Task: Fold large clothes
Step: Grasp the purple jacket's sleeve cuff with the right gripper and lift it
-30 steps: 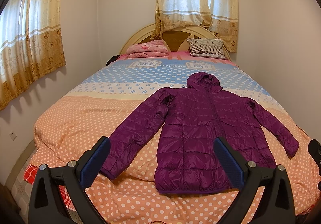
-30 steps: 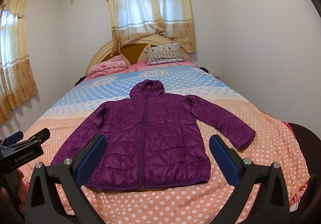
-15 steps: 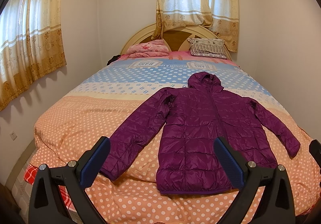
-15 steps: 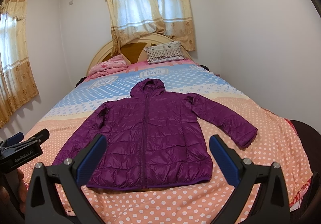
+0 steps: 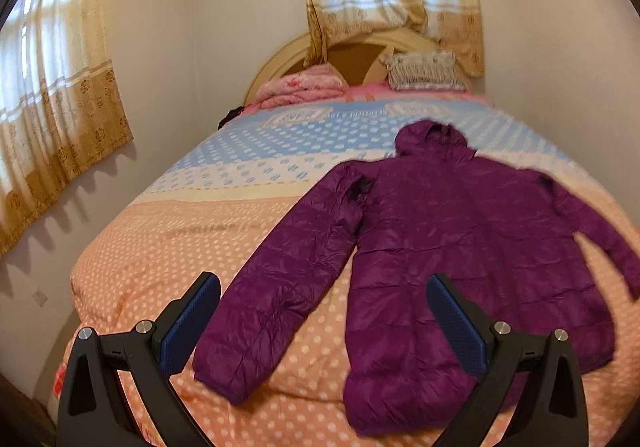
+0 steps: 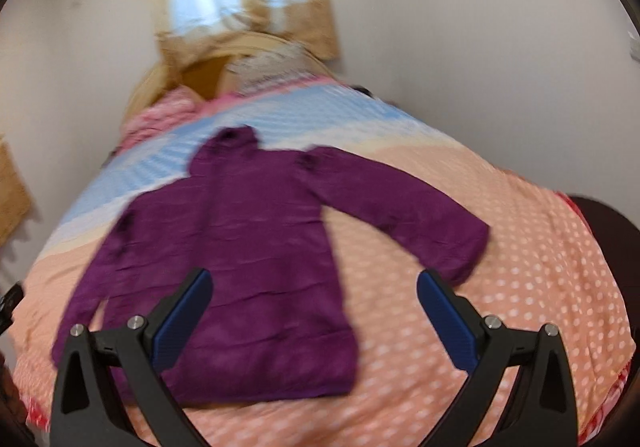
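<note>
Only blurred, unreadable lettering on the bedspread (image 5: 340,115).

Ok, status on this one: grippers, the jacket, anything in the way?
Left gripper open, empty. Right gripper open, empty. Purple jacket flat on the bed, sleeves spread, unfolded. Nothing on the jacket.

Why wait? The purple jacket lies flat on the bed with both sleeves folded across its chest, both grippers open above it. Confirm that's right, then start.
Not quite: the sleeves are not folded. In both wrist views the purple jacket lies flat on the bed with both sleeves spread outward. The left gripper and right gripper are open, as you said.
</note>
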